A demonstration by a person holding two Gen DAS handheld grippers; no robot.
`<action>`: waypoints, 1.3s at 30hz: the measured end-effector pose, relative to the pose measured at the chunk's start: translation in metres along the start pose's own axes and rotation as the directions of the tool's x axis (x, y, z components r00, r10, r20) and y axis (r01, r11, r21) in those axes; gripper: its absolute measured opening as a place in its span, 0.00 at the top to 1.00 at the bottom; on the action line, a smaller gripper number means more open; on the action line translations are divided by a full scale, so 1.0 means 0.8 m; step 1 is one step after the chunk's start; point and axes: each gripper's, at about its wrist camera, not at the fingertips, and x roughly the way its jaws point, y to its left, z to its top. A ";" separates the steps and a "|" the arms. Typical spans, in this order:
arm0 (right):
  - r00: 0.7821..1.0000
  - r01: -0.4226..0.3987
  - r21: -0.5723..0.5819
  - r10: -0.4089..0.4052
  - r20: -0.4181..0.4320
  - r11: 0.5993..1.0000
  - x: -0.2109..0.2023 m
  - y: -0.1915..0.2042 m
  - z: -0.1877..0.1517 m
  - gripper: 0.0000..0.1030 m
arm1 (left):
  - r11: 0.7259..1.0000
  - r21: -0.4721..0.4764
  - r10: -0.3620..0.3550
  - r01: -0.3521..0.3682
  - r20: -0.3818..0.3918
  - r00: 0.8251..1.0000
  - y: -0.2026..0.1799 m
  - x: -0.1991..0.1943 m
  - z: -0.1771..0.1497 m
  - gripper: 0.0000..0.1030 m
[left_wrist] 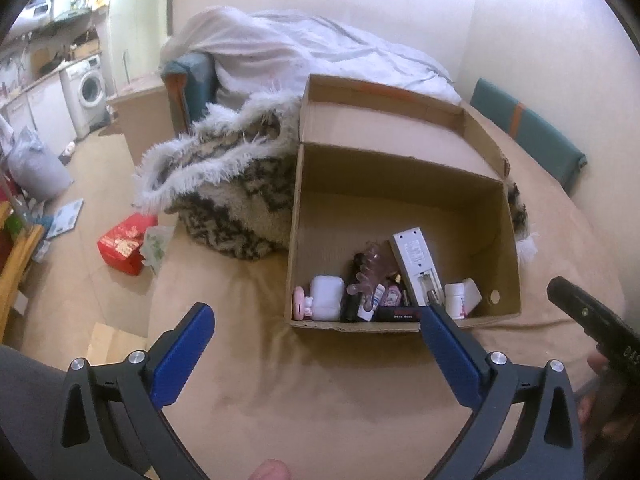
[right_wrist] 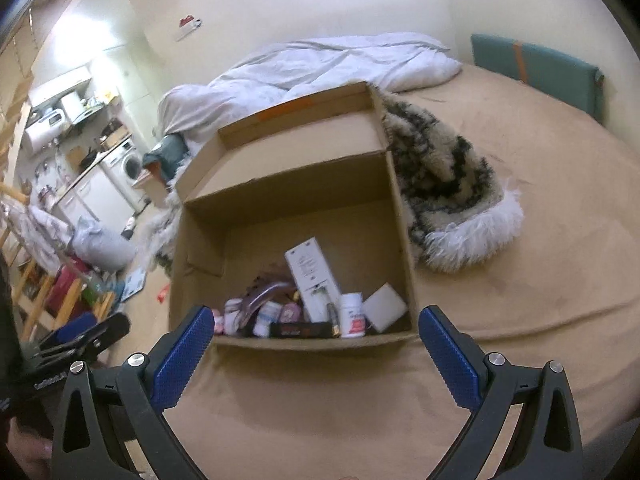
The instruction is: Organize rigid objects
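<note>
Cardboard box (left_wrist: pixel 404 196) of small items — both grippers wide

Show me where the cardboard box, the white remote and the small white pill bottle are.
cardboard box (left_wrist: pixel 404 326), left wrist view, near wall's top edge
white remote (left_wrist: pixel 412 258), left wrist view, middle of its back
pill bottle (right_wrist: pixel 352 314), right wrist view, white body under the cap

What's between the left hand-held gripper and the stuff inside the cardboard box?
Only the box's near wall. The items, such as the white remote and pill bottle, sit just behind it. The left hand-held gripper is open, with bare bedsheet before the cardboard box, which is open on top.
</note>
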 end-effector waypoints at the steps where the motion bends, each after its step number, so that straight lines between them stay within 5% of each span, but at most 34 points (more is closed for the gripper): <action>1: 1.000 0.010 -0.011 -0.010 0.007 1.000 0.000 0.002 0.000 0.00 | 1.000 -0.007 0.004 -0.004 -0.001 1.000 0.001 0.001 0.000 0.00; 6: 0.999 0.033 -0.088 -0.030 0.041 0.996 -0.007 0.020 -0.003 0.00 | 0.998 0.002 0.059 -0.059 0.007 0.998 0.002 0.003 0.001 0.00; 39: 1.000 0.025 -0.088 -0.025 -0.001 0.996 0.004 0.020 -0.005 0.00 | 0.999 0.023 0.041 -0.041 0.007 0.999 -0.005 -0.001 0.000 0.00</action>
